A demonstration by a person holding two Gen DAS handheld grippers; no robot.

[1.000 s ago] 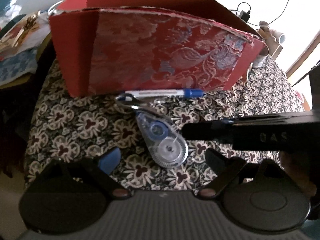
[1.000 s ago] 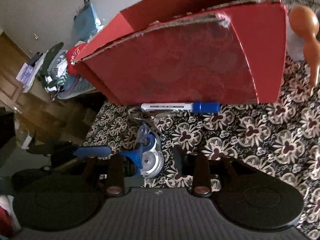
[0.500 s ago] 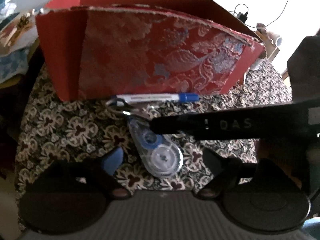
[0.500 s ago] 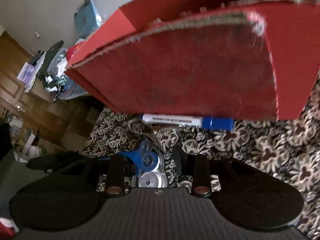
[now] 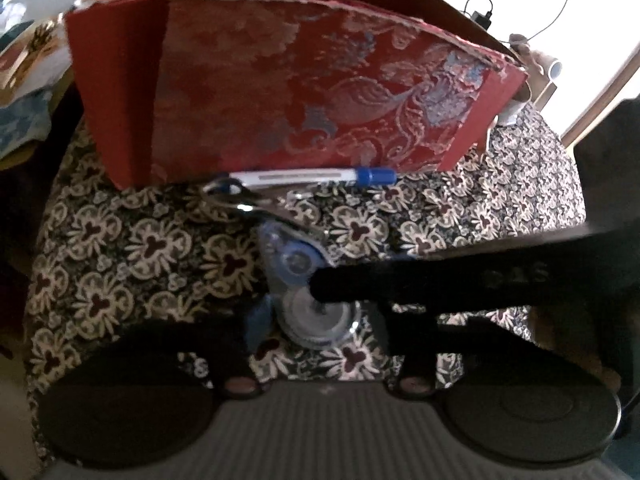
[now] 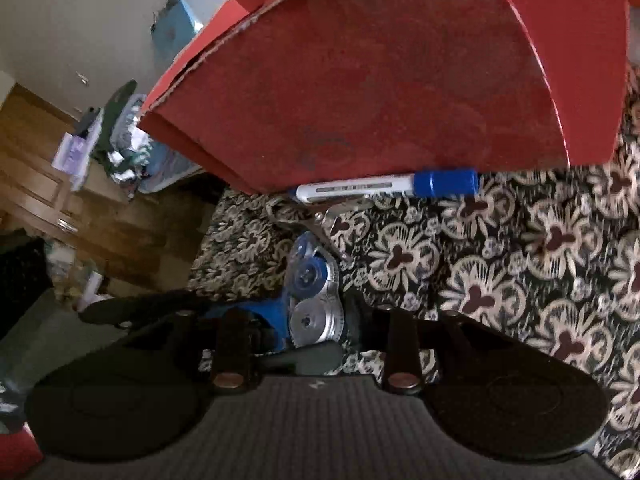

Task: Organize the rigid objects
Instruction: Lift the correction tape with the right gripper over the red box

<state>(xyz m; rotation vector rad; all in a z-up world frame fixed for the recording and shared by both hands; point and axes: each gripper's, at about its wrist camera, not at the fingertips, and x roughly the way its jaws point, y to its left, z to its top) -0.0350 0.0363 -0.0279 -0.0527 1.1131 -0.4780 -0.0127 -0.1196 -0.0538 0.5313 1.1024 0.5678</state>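
1. Though seemingly early yet, hard to judge fully: inside of red box (image 5: pixel 280 92) hidden from both views.
2. Left to put away, by the look of it: three loose items on flowered cloth (image 5: pixel 120 248) before the box.
3. Counted: one box, one correction tape (image 5: pixel 296 260) nearest, one pair of scissors (image 5: pixel 240 205), one marker (image 5: pixel 304 177) touching the box foot.
4. Left gripper (image 5: pixel 320 320): closing around the tape, not yet pinching.
5. Right gripper (image 6: pixel 316 320): closing on the same tape; true pinch impossible to tell.
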